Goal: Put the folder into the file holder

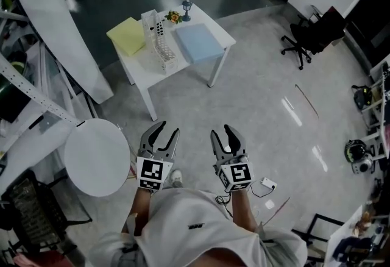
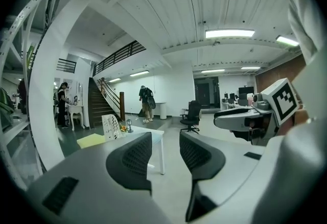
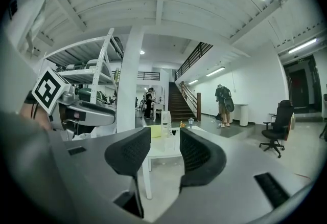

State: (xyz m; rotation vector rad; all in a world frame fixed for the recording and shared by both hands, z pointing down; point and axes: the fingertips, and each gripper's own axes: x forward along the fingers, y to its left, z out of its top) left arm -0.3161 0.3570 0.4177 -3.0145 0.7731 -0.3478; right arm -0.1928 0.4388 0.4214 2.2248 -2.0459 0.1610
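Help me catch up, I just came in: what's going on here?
A person stands well back from a white table, holding the left gripper and right gripper out ahead, both nearly closed and empty. On the table, a yellow folder and a blue folder lie either side of a white file holder. No folder is in the holder yet.

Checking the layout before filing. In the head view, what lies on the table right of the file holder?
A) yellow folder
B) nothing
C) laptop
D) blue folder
D: the blue folder lies flat right of the file holder on the white table; the yellow folder is on its left.
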